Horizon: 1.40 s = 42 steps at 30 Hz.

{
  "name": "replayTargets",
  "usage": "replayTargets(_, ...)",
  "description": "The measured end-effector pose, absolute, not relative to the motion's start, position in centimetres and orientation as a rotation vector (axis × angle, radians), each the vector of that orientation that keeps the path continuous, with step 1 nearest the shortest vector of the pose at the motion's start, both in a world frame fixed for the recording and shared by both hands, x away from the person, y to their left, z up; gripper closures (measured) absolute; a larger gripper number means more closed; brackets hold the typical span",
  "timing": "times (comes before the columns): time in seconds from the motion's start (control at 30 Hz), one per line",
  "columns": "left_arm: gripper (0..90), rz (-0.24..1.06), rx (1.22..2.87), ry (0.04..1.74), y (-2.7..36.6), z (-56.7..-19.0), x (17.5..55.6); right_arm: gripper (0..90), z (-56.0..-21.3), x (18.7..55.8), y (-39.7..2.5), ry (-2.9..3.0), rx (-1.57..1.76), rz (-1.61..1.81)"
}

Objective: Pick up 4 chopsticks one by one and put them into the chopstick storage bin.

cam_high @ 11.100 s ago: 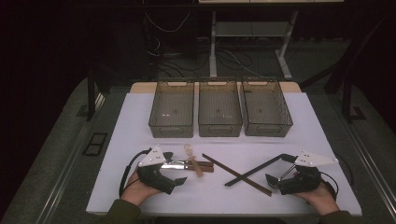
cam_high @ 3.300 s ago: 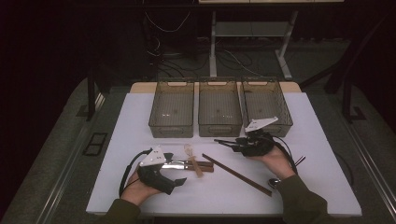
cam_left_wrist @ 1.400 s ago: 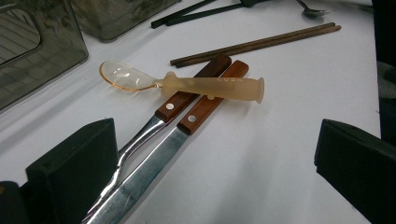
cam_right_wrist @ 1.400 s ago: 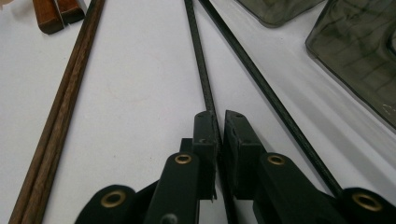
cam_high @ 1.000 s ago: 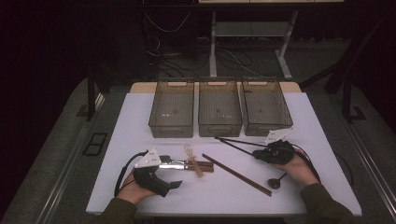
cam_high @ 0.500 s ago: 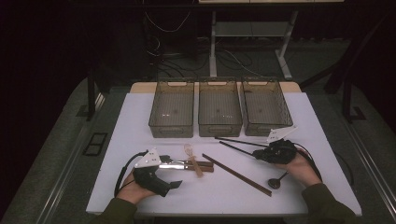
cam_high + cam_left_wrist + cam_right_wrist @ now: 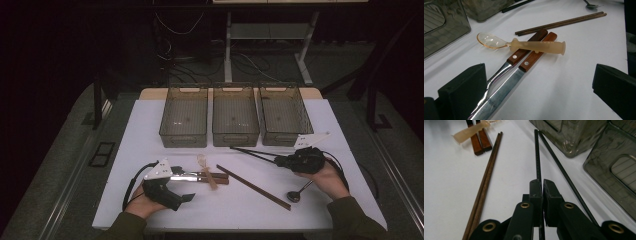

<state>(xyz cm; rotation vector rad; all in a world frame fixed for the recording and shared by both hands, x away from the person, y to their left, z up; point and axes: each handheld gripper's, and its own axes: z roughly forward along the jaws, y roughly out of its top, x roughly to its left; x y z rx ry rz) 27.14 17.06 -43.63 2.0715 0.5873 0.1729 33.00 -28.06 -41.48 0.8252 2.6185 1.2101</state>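
White table (image 7: 345,125) has bare room at its front and left edges. Three grey bins (image 7: 235,116) sit at the back, right bin's far wall in shadow. Right gripper (image 7: 542,185) pinches one black chopstick (image 7: 537,157) in front of the bins; second black chopstick (image 7: 564,173) beside it, lower end hidden behind the jaw. Left gripper (image 7: 539,82) spread wide, empty, near knives (image 7: 524,58). Metal spoon (image 7: 296,194) is dim.

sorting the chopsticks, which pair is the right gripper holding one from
The black pair: the right gripper is shut on one black chopstick, its mate lying loose beside it. The brown wooden pair lies untouched on the table, farther from the bins.
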Motion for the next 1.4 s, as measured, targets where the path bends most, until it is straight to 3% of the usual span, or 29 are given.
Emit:
replayTargets(0.8,0.0,0.163,2.065,0.596,17.0,-43.6,27.1,86.4,-37.8,32.5,-26.9,2.519,0.820,1.414)
replayTargets(1.4,0.0,0.171,2.060,0.604,16.4,-43.7,27.1,86.4,-35.9,35.0,-22.1,2.478,0.870,1.382)
